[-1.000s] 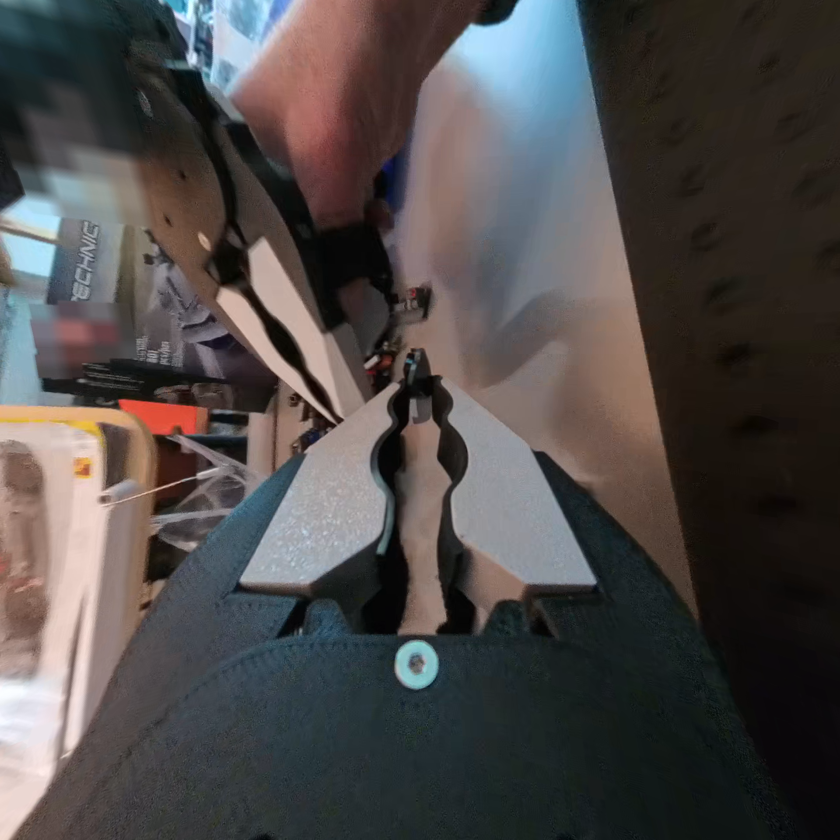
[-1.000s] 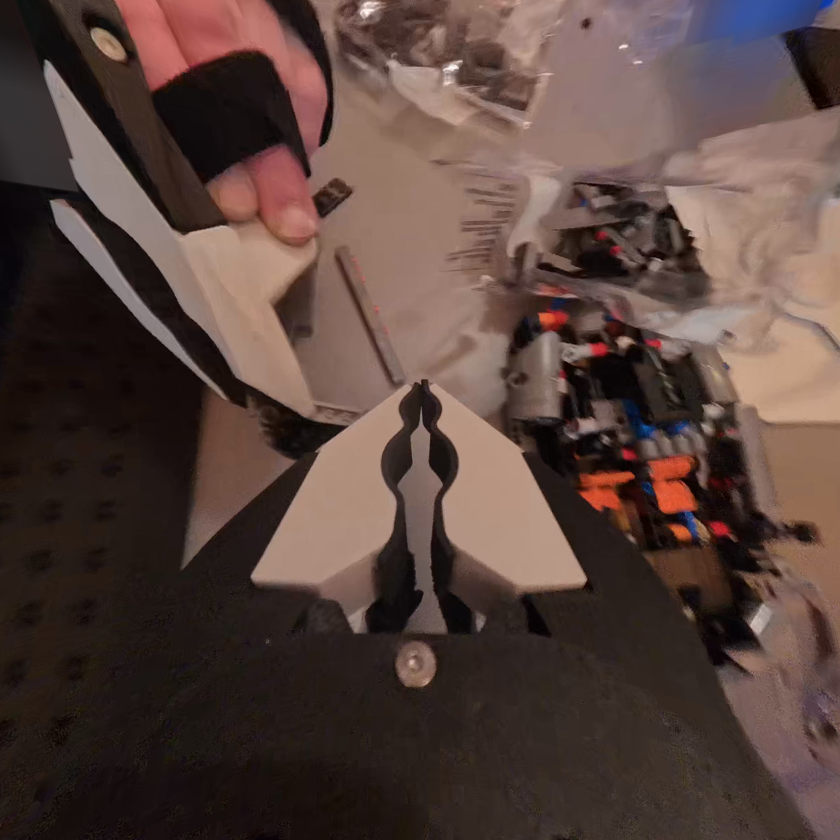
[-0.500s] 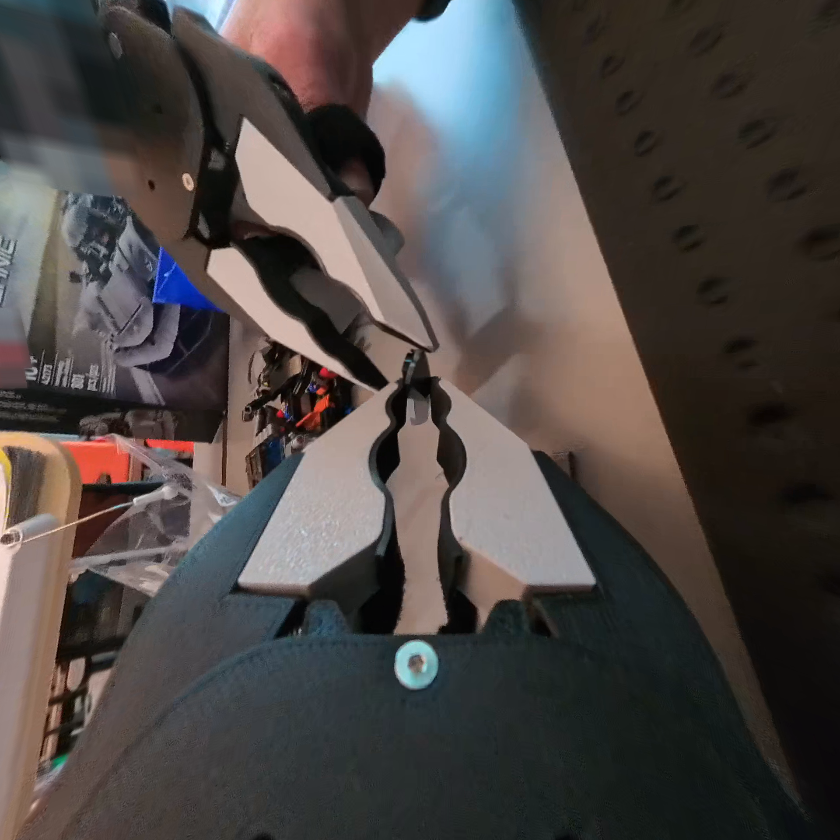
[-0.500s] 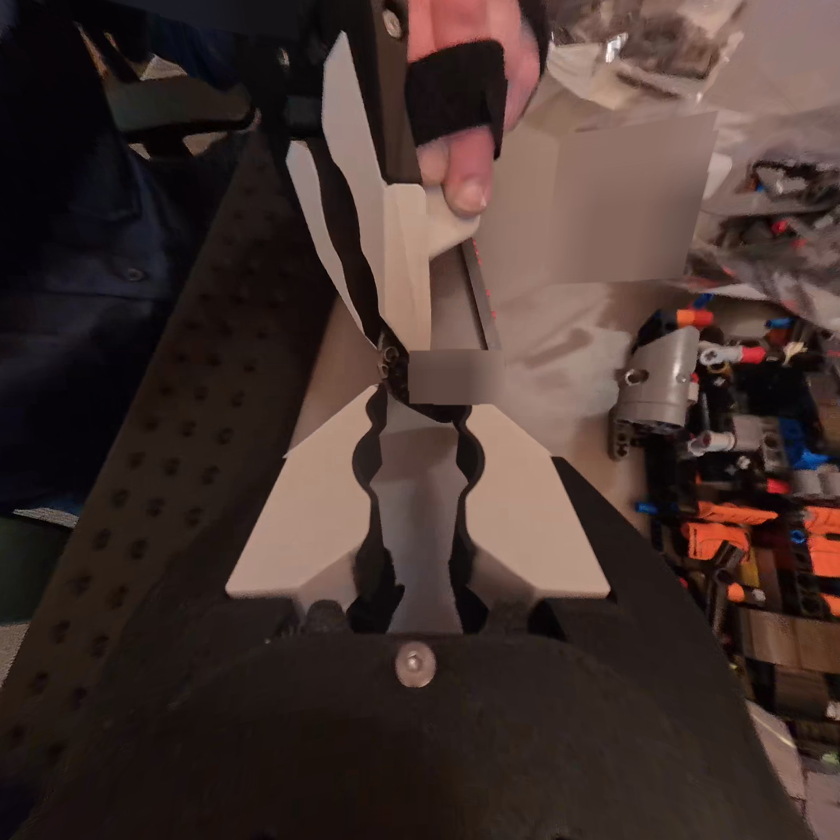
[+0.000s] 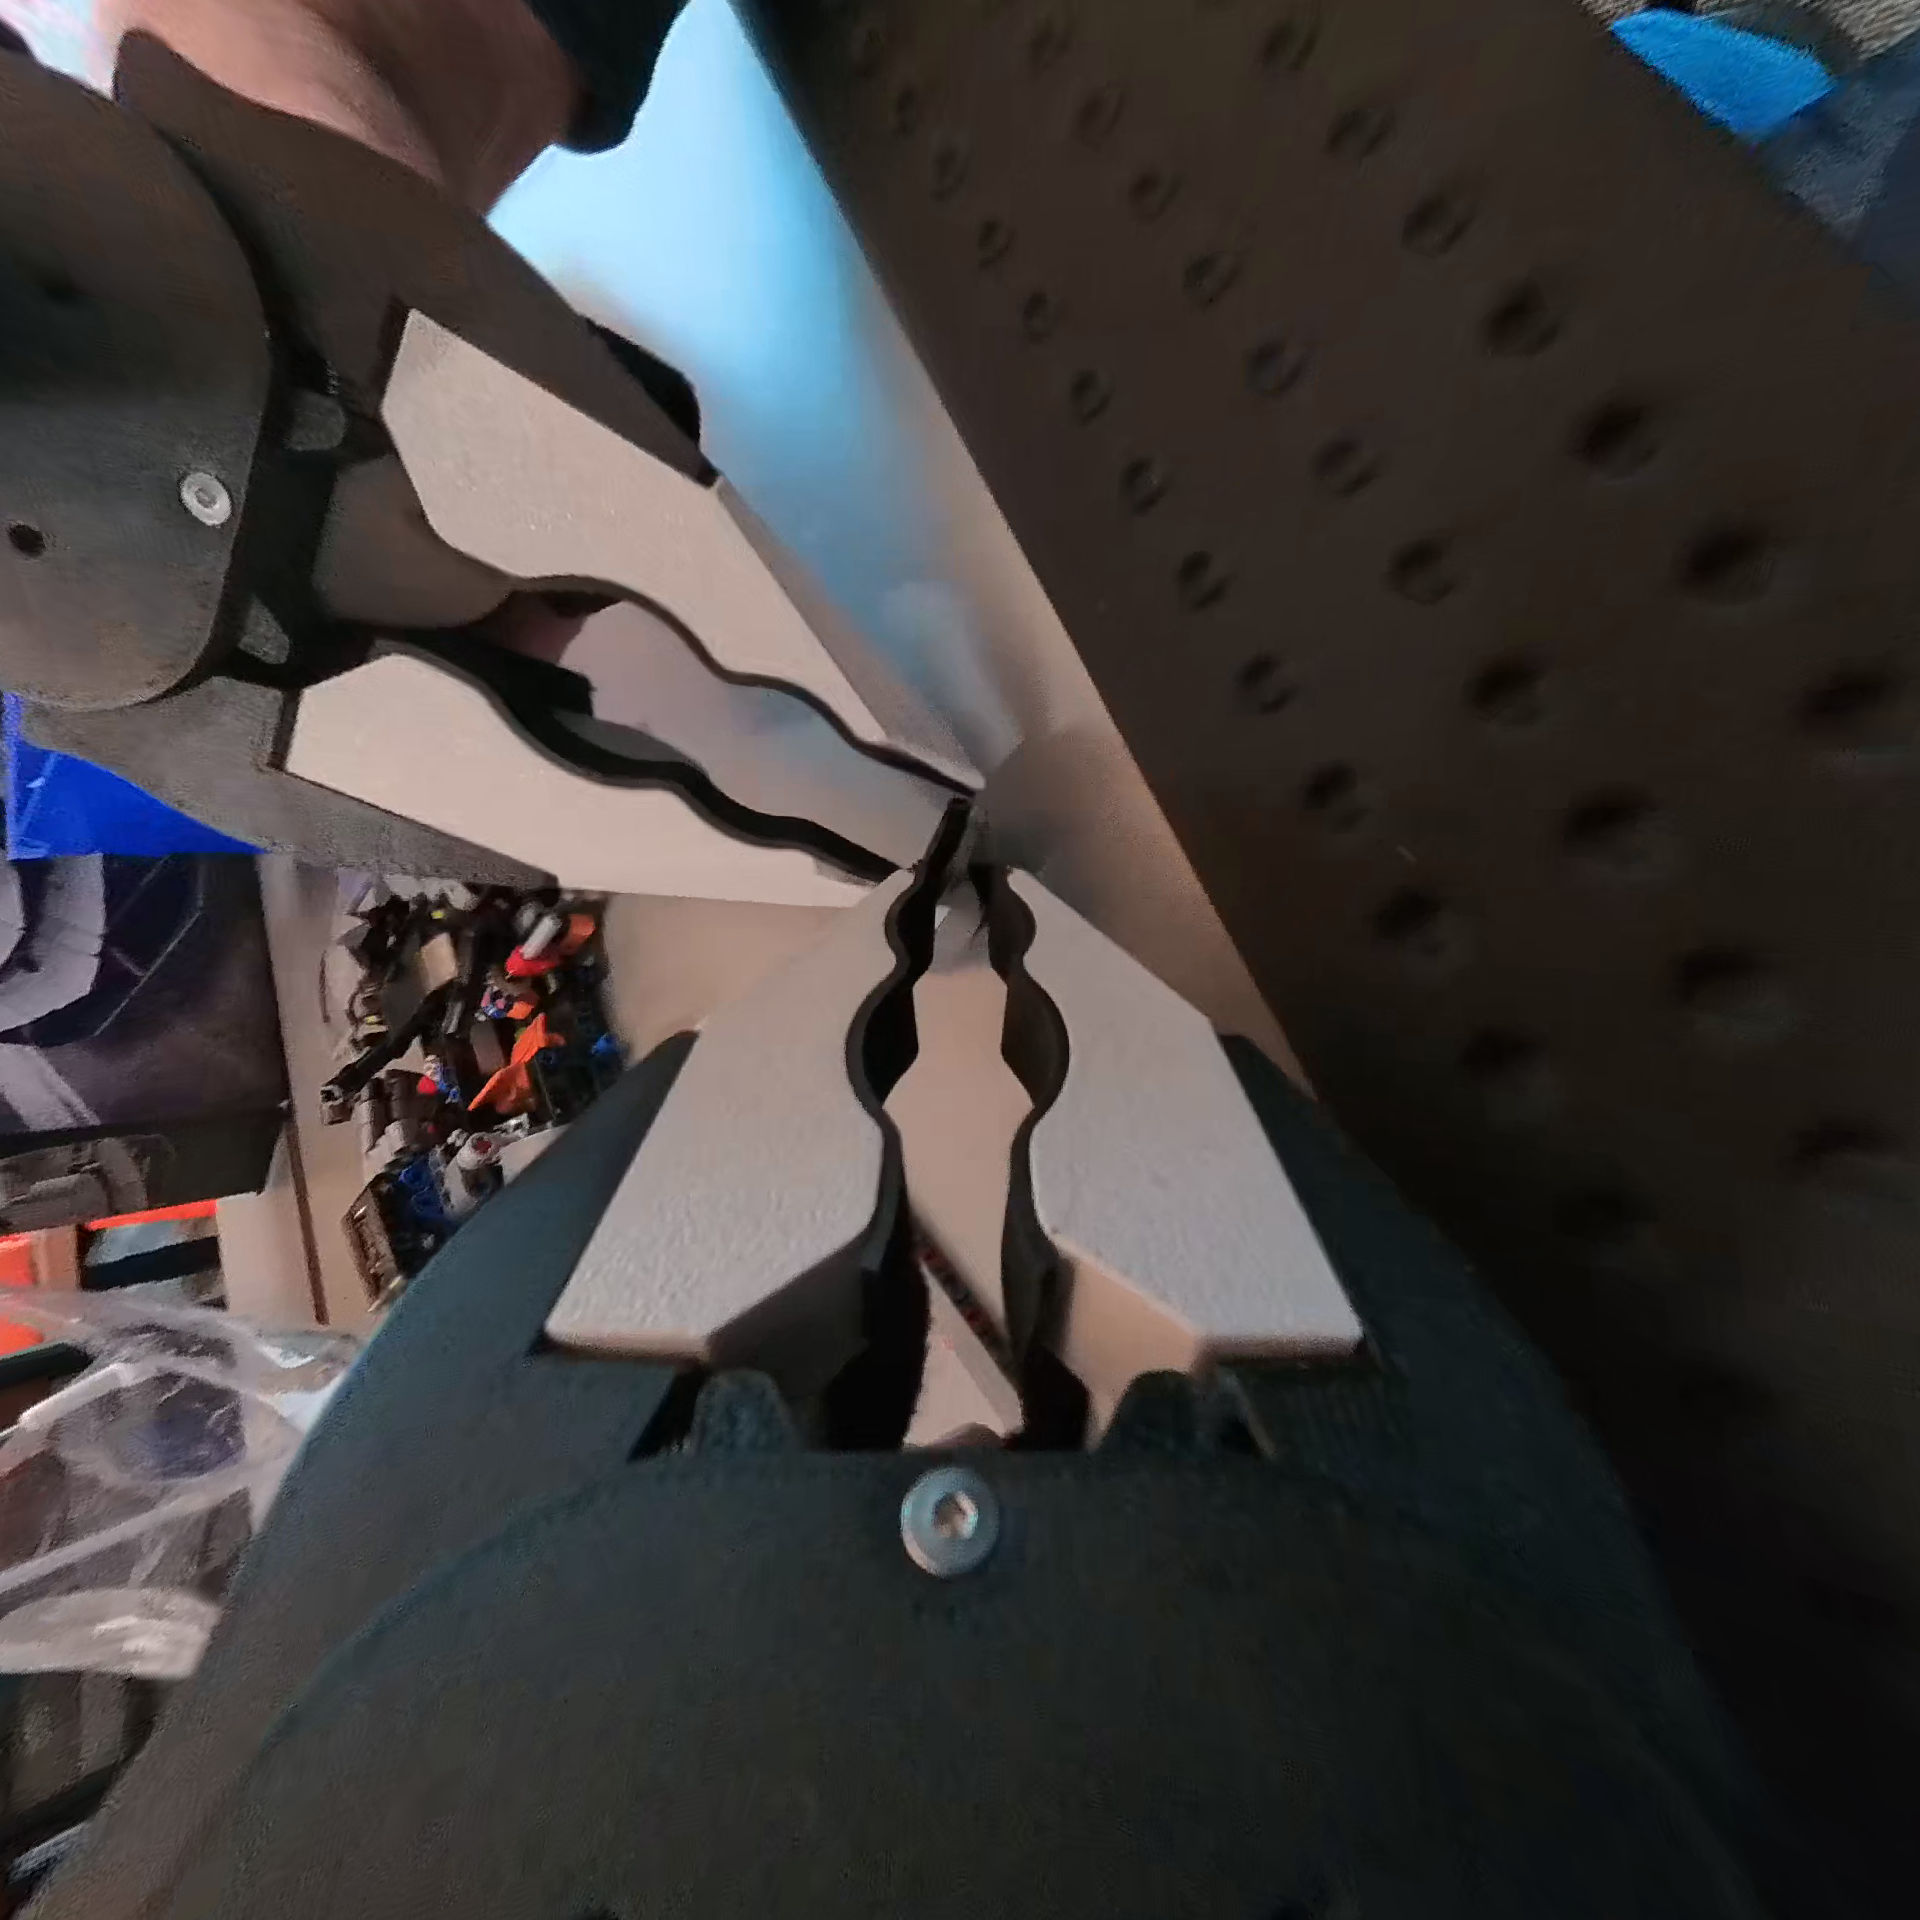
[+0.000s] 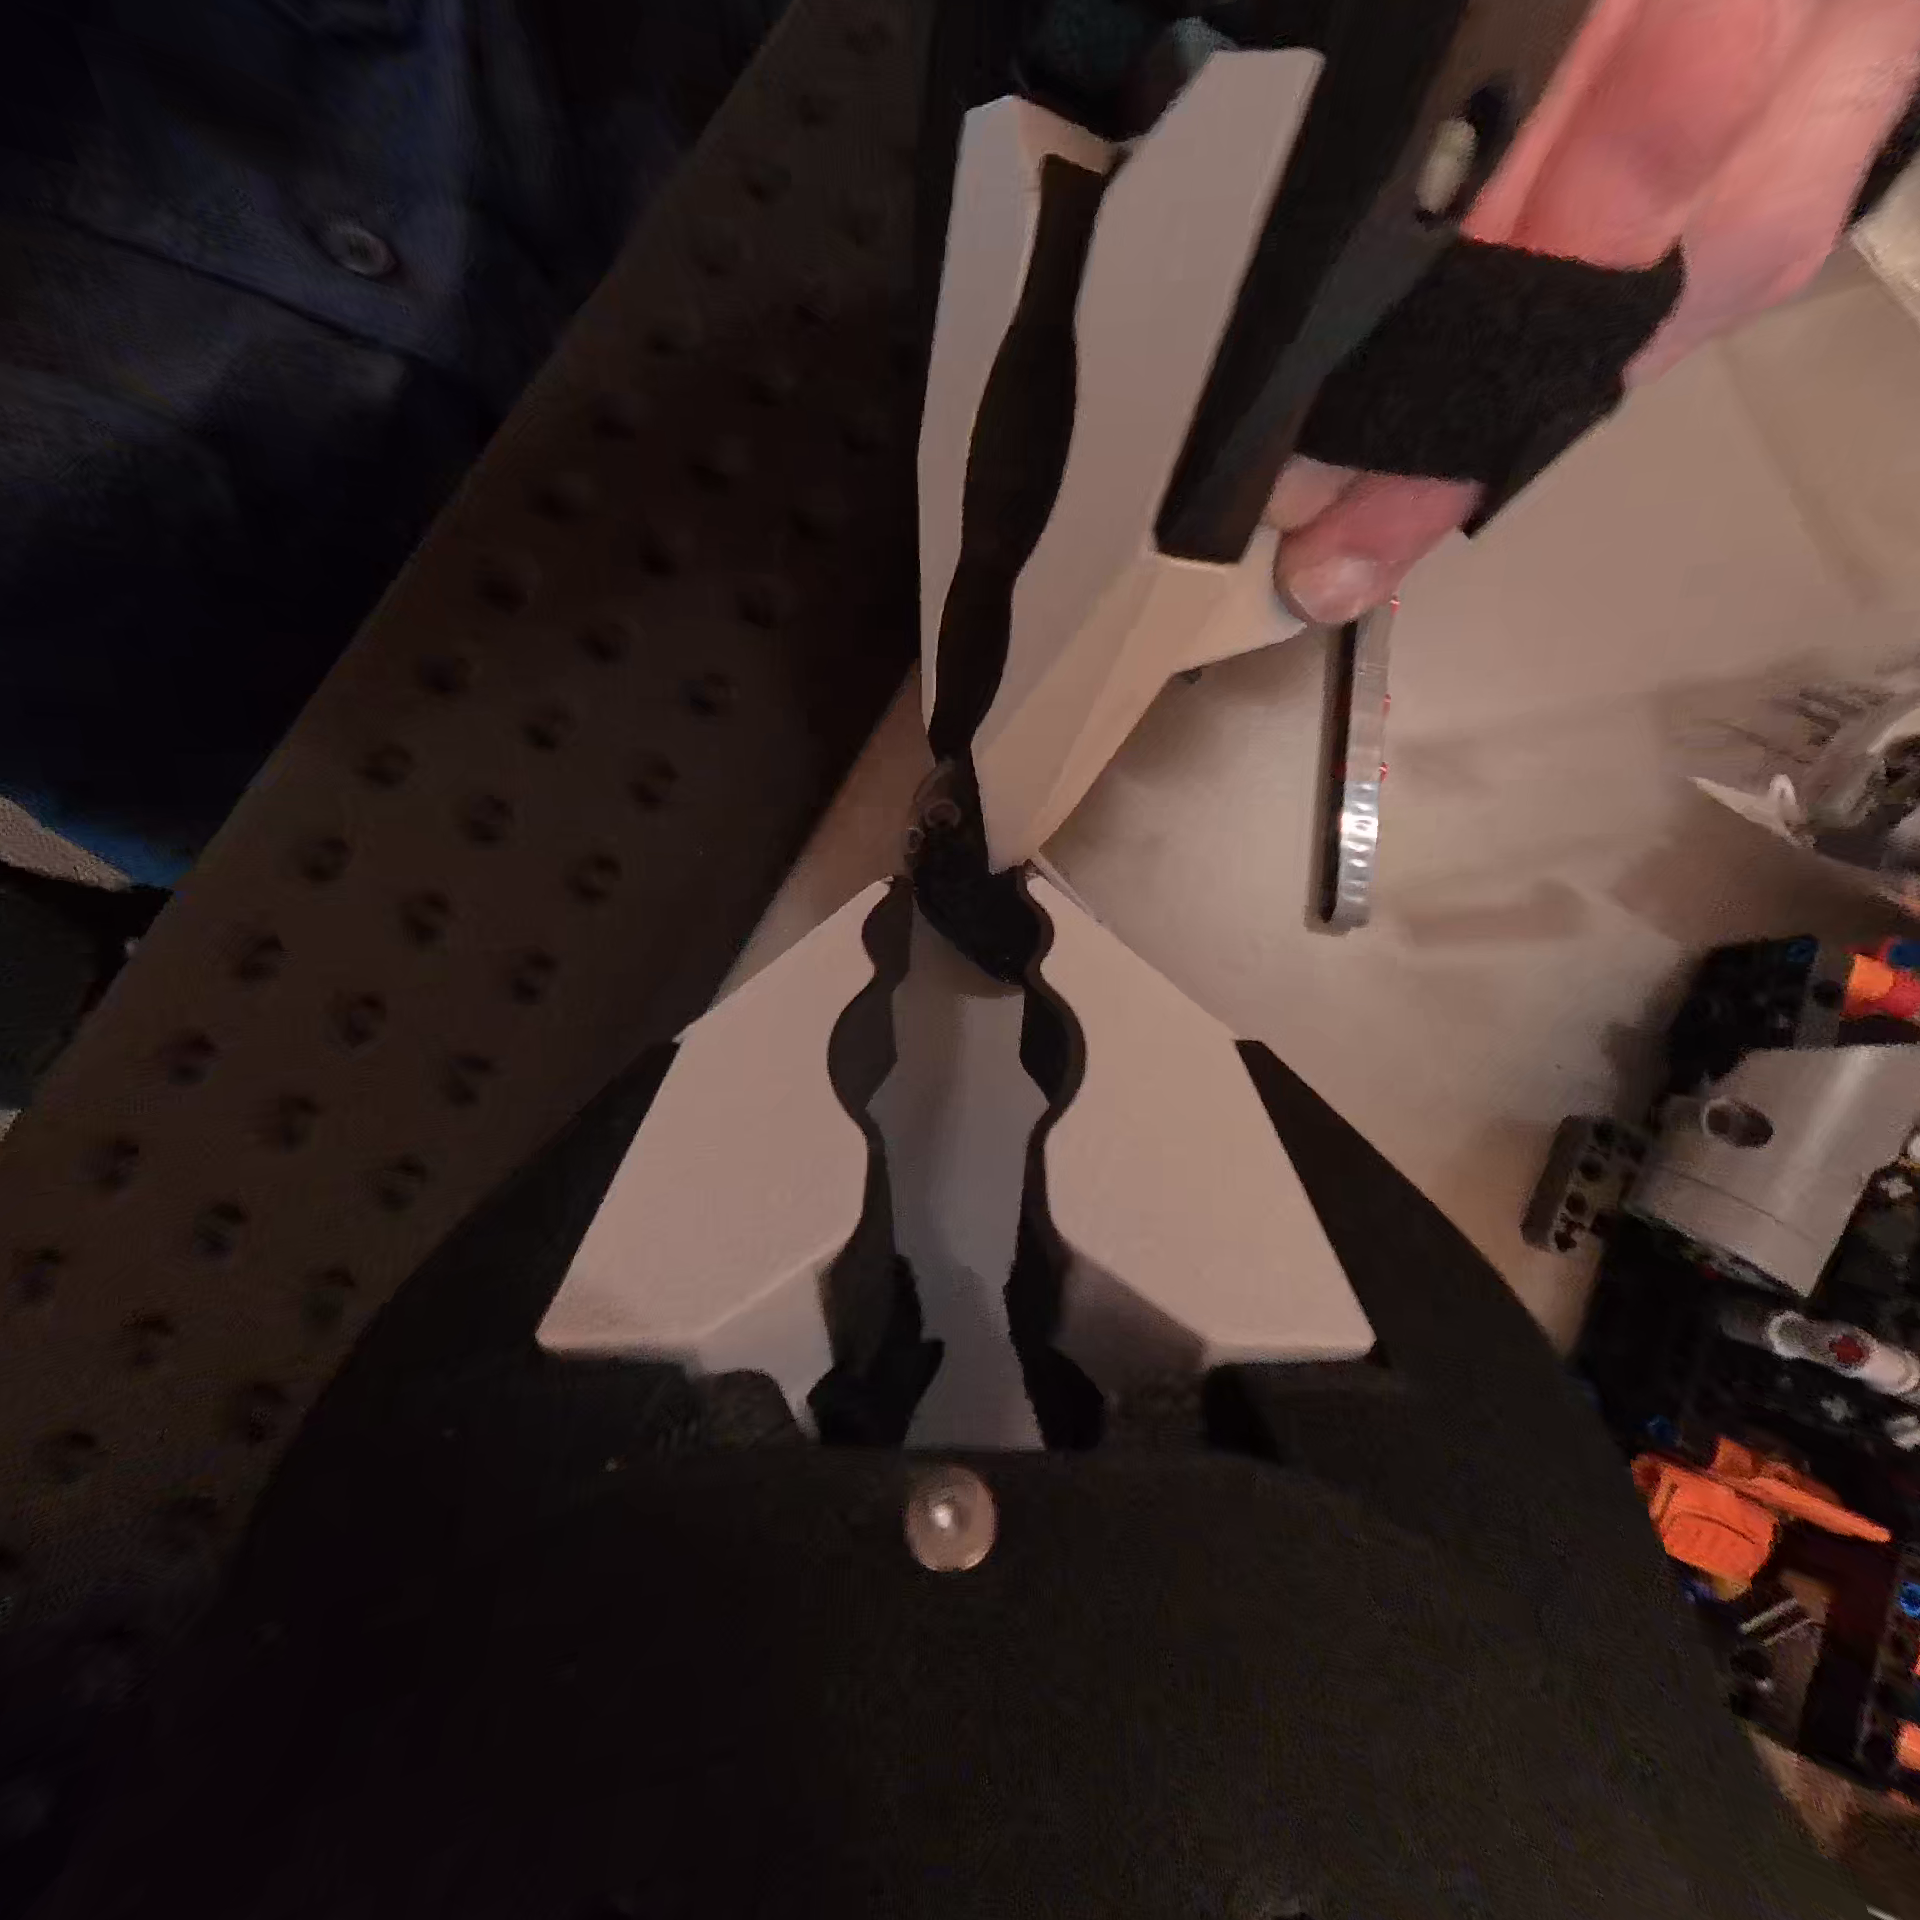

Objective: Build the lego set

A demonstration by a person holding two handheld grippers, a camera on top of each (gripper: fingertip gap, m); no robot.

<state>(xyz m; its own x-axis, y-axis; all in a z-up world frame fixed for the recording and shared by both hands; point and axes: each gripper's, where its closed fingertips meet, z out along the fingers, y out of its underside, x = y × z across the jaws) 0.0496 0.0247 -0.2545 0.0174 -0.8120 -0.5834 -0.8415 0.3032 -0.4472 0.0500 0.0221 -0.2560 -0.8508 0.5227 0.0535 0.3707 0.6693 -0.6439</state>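
Two grey-fingered claws meet tip to tip over the pale bench (image 6: 1195, 935). The left claw (image 5: 951, 873) is clamped on a small black lego piece (image 5: 948, 836). The right claw (image 6: 961, 904), slightly apart, touches that piece (image 6: 951, 831), which sits just beyond its tips.

Your left gripper (image 5: 951, 873) shows matt, grainy pale fingers on a rough-textured black plastic body with a shiny metal screw (image 5: 948, 1522). Beside you, the dimpled dark panel (image 5: 1507, 623) looks matt; the clear bag (image 5: 125, 1455) is glossy plastic; the finger strap (image 6: 1475, 374) is fuzzy black cloth.
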